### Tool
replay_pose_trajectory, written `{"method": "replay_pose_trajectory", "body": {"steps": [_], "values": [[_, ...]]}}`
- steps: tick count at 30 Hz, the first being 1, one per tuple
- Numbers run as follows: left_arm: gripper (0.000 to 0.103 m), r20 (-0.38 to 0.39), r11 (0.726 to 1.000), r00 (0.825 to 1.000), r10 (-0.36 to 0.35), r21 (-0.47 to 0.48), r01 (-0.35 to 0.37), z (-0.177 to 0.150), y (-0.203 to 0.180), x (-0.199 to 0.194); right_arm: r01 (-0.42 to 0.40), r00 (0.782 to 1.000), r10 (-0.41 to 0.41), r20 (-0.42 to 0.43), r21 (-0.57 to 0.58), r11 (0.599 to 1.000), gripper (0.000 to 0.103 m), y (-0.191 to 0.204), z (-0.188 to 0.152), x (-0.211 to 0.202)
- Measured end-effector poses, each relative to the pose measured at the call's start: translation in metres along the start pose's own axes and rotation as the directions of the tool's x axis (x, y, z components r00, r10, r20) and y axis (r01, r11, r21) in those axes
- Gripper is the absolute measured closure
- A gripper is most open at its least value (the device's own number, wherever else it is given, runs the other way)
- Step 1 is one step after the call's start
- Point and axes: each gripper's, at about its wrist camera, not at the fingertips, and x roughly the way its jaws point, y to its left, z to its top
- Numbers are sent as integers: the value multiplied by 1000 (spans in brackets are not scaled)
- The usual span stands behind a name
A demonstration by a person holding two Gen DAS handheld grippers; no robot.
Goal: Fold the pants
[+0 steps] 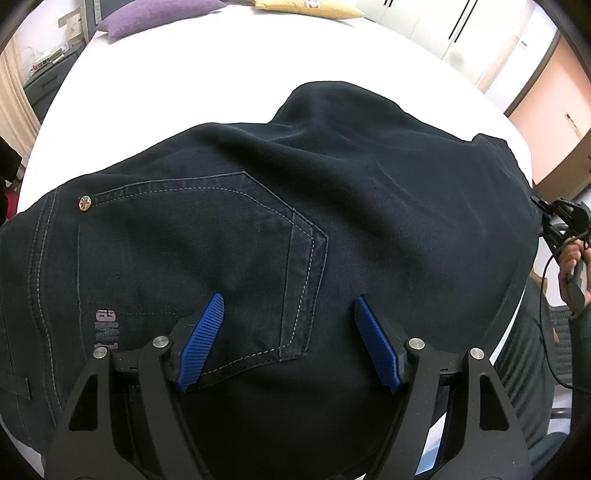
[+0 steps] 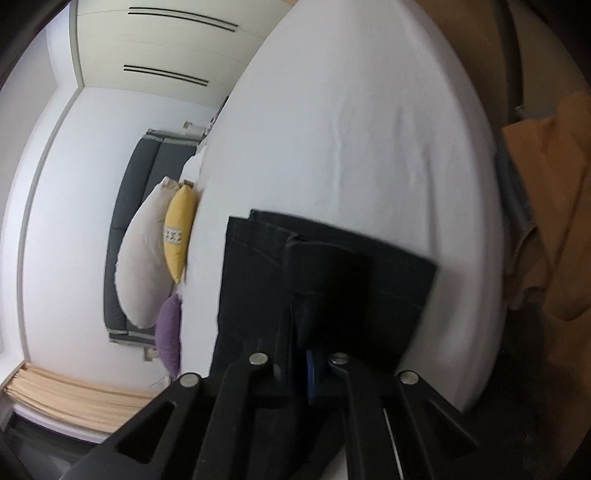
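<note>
Dark navy pants [image 1: 295, 206] lie spread on the white bed [image 1: 177, 88], back pocket [image 1: 207, 258] facing up. My left gripper [image 1: 289, 300] hovers just over the pocket, open, its blue pads [image 1: 201, 343] wide apart with nothing pinched. In the right wrist view the pants' folded leg end [image 2: 351, 280] lies on the sheet [image 2: 351, 129]. My right gripper [image 2: 300, 363] is shut on a ridge of that dark fabric, with only a sliver of blue pad [image 2: 310, 373] showing. A person's hand [image 1: 570, 258] holds that gripper at the bed's right edge.
Purple pillow [image 1: 155, 14] and yellow pillow [image 1: 306, 7] lie at the head of the bed, against a grey headboard [image 2: 144, 177]. White wardrobe doors [image 1: 461, 33] stand behind. An orange cloth [image 2: 554, 221] hangs beside the bed. White sheet lies bare beyond the pants.
</note>
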Motion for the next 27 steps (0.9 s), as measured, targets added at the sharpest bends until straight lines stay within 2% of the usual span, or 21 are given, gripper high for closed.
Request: {"method": "replay_pose_trajectory", "body": {"steps": [4,8,13,16,18,21,23,24,25,27], "values": [[30,3,1000,1000,3,-3,-3,0,-4,0,-9,999,9,33,6,1000,99,-2,-1,-20],[29,7,1000,1000,1,-7,-1,-5,1,-2,-8,999,8,42,8,1000,99,-2,-1,-20],[29,35,998,999,-41,-51,43,-7,7,-9,-9,998,6,60,46,999,99,-7,-4,-23],[29,37,999,999,-34,-39,36,-9,8,-6,3,997,-8,80,56,998,99,-12,-8,-27],[26,39,999,999,-23,-22,24,-10,6,-3,28,997,-33,73,76,997,99,-23,-8,-20],[23,43,1000,999,-18,-9,18,-11,3,0,24,999,-27,37,75,997,99,-40,-9,-5],[23,42,1000,999,-15,-9,16,-12,2,-1,0,999,-5,46,106,994,92,-46,-10,-14],[23,43,1000,999,-20,-17,21,-11,3,-2,18,998,-24,52,122,992,74,-49,-9,-21],[23,48,999,998,-29,-33,30,-9,5,-2,54,996,-64,69,138,989,69,-52,-6,-29],[23,58,997,997,-48,-59,51,-8,8,-6,106,985,-125,122,149,983,69,-54,1,-51]]}}
